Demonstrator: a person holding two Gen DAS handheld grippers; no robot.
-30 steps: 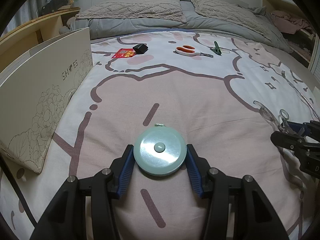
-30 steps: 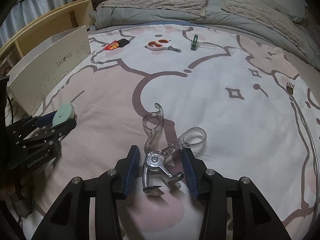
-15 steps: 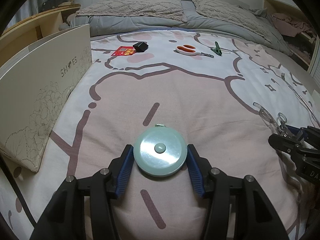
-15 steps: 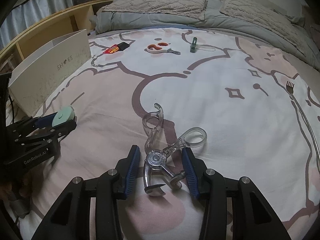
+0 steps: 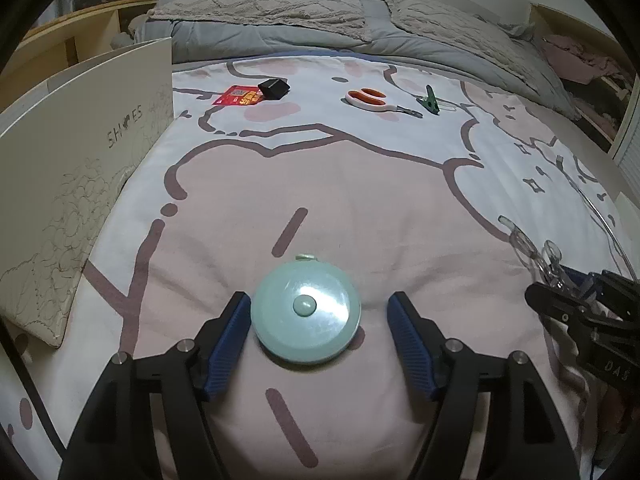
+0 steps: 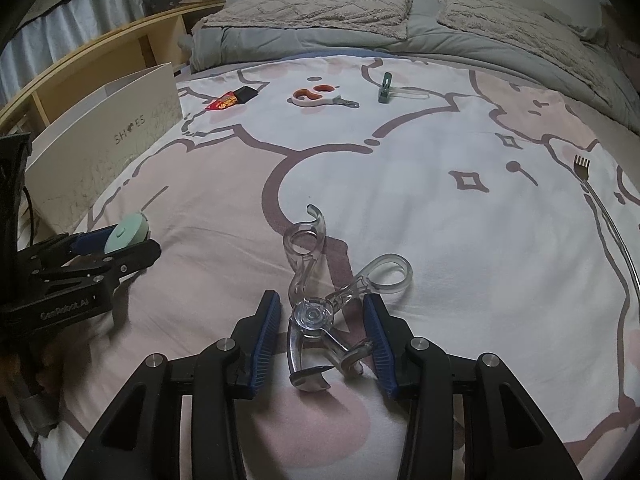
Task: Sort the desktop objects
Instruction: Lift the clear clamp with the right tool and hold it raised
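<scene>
Soft, printed bedding (image 5: 360,184) serves as the work surface, so either item may sink or skid aside on closure. Left gripper (image 5: 318,312), held low and level, stands apart around the mint tape measure (image 5: 306,312), left pad touching. Right gripper (image 6: 322,332), likewise low, brackets the eyelash curler (image 6: 320,316), jaws parted.

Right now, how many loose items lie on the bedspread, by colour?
Mint green: 1, tape measure
Clear: 1, eyelash curler
Orange-white: 1, scissors
Dark green: 1, clip
Red: 1, packet
Black: 1, small block
Total: 6
</scene>
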